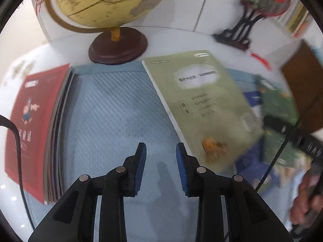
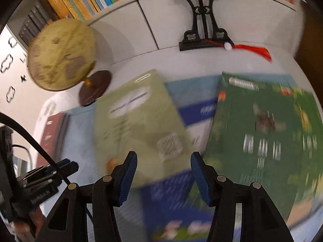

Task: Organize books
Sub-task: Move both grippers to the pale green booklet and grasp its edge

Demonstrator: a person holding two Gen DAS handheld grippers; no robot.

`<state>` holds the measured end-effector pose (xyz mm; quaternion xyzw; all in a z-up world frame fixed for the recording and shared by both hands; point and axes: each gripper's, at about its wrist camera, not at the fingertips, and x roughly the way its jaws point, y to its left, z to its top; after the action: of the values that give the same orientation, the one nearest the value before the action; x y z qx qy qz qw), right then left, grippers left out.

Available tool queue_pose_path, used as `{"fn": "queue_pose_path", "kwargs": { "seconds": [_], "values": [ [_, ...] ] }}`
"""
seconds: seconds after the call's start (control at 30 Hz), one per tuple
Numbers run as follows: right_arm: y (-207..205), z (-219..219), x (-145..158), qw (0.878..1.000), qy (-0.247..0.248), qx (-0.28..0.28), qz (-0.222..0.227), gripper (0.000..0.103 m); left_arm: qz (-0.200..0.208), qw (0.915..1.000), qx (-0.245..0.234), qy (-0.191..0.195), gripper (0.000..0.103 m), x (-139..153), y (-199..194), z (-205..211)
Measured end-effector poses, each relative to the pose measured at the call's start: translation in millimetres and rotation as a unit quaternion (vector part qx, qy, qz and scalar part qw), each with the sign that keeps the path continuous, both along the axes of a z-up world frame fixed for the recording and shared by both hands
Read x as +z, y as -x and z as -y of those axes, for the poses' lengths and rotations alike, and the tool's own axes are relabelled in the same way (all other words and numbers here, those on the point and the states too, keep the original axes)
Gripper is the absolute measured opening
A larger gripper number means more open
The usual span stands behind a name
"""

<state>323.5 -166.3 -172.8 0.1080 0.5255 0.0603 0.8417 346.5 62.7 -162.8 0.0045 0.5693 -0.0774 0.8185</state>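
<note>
A red book (image 1: pixel 34 121) tops a small stack at the left of a light blue mat (image 1: pixel 113 109). A pale green book (image 1: pixel 203 102) lies to the right, over a blue book (image 1: pixel 250 161), with a dark green book (image 1: pixel 280 121) further right. My left gripper (image 1: pixel 161 151) is open and empty above the bare mat between the red and pale green books. My right gripper (image 2: pixel 164 159) is open and empty above the pale green book (image 2: pixel 139 125) and blue book (image 2: pixel 171 197); the dark green book (image 2: pixel 262 133) lies to its right. The left gripper (image 2: pixel 60 167) shows at the lower left.
A globe (image 1: pixel 113 2) on a dark round base (image 1: pixel 119 46) stands behind the mat. A black ornament stand (image 2: pixel 203 30) with a red tassel (image 2: pixel 254 50) stands at the back right. Shelved books (image 2: pixel 80 0) line the wall above white cabinets.
</note>
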Motion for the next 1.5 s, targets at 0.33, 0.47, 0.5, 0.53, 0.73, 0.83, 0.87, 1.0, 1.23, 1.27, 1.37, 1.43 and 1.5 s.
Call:
{"fn": "queue_pose_path", "kwargs": {
  "seconds": [0.33, 0.47, 0.5, 0.53, 0.73, 0.83, 0.87, 1.0, 1.23, 1.27, 1.37, 1.43, 1.5],
  "values": [
    [-81, -10, -35, 0.996, 0.039, 0.081, -0.01, 0.053, -0.01, 0.9941, 0.082, -0.069, 0.028, -24, -15, 3],
    [-93, -18, -48, 0.994, 0.033, 0.102, -0.019, 0.053, -0.017, 0.9936, 0.089, -0.068, 0.028, -32, -19, 1],
    [-95, -21, -49, 0.994, 0.029, 0.107, -0.018, 0.054, -0.013, 0.9934, 0.087, -0.074, 0.028, -31, -19, 3],
    [-95, -25, -50, 0.993, 0.028, 0.111, -0.02, 0.054, -0.013, 0.9932, 0.085, -0.079, 0.028, -32, -19, 4],
    [-92, -36, -51, 0.991, 0.031, 0.128, -0.013, 0.054, -0.011, 0.9933, 0.081, -0.082, 0.028, -32, -18, 7],
    [-92, -35, -51, 0.991, 0.027, 0.129, -0.015, 0.054, -0.007, 0.9936, 0.079, -0.08, 0.028, -32, -17, 7],
    [-92, -35, -50, 0.991, 0.024, 0.129, -0.016, 0.055, -0.005, 0.9937, 0.077, -0.081, 0.028, -32, -17, 7],
    [-91, -37, -48, 0.989, 0.028, 0.141, -0.02, 0.055, 0.006, 0.9937, 0.071, -0.086, 0.028, -34, -15, 8],
    [-60, -46, -22, 0.987, -0.005, 0.159, -0.023, 0.055, 0.025, 0.9956, 0.008, -0.09, 0.018, -32, 21, -7],
    [-47, -50, -18, 0.986, -0.007, 0.163, -0.025, 0.055, 0.02, 0.9958, 0.007, -0.089, 0.018, -32, 30, -12],
    [-2, -61, -11, 0.985, -0.011, 0.167, -0.027, 0.055, 0.005, 0.9974, 0.005, -0.071, 0.018, -31, 66, -28],
    [30, -64, -12, 0.986, -0.017, 0.161, -0.036, 0.055, -0.005, 0.9984, 0.0, -0.056, 0.018, -30, 89, -36],
    [64, -63, -19, 0.987, -0.022, 0.149, -0.057, 0.055, -0.012, 0.9984, -0.017, -0.053, 0.018, -30, 114, -41]
  ]
}}
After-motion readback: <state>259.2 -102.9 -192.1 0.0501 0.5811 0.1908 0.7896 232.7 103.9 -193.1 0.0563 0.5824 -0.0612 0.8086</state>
